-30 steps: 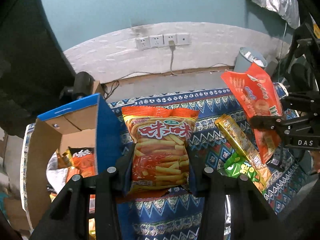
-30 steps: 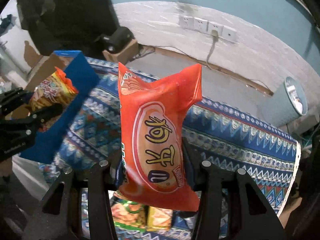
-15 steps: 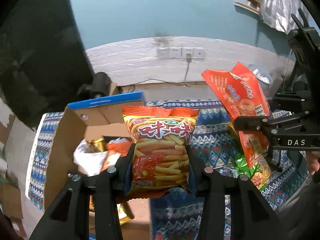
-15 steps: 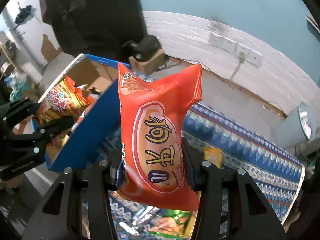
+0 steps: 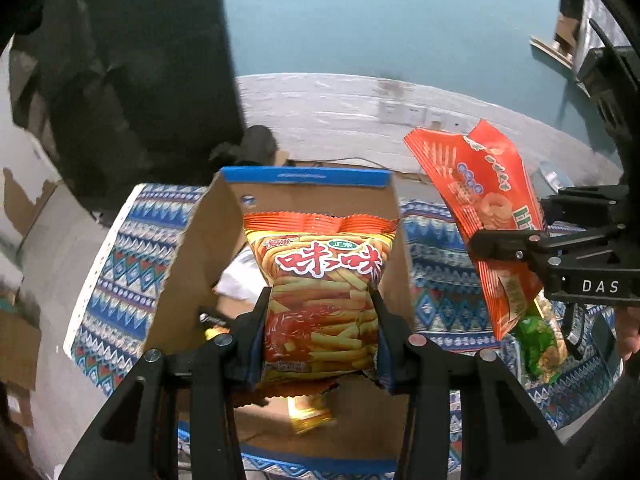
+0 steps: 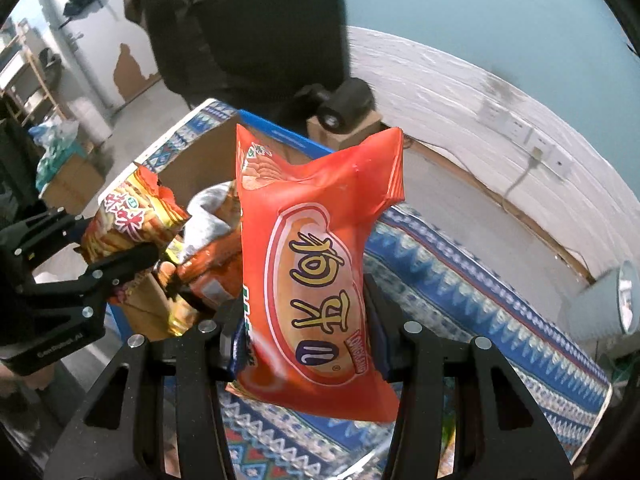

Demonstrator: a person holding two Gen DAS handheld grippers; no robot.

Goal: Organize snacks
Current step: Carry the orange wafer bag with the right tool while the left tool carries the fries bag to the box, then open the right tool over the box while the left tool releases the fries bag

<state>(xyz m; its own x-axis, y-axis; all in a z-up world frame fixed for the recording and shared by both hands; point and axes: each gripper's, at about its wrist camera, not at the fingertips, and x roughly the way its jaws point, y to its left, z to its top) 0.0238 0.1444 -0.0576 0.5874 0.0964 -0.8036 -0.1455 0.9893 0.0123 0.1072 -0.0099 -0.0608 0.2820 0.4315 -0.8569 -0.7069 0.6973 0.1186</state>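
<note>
While our left gripper (image 5: 320,320) is clamping the 咪咪 shrimp-stick bag (image 5: 320,292) over the cardboard box (image 5: 192,256), our right gripper (image 6: 306,320), marked "DAS", is pinching the orange "LONGKADUO" snack bag (image 6: 320,276).

— Moved since a second ago? Left gripper (image 5: 320,332), carrying the fries bag (image 5: 320,300), swung leftward: from over the patterned cloth (image 5: 112,272) beside the cardboard box (image 5: 192,264) to directly above the box's open mouth, blue-edged far flap (image 5: 306,176) now right behind the bag.

— And inside the box? Now looked down into: a gold packet (image 5: 310,414) on the floor, something white (image 5: 240,280) behind.

— Other side? Right gripper (image 6: 306,340) with the red bag (image 6: 320,272) carried leftward too, from above open cloth to just beside the box. Green packet (image 5: 540,344) now seen below the red bag, at the view's right edge.

— Bin? Slid to the far right edge (image 6: 612,300).
</note>
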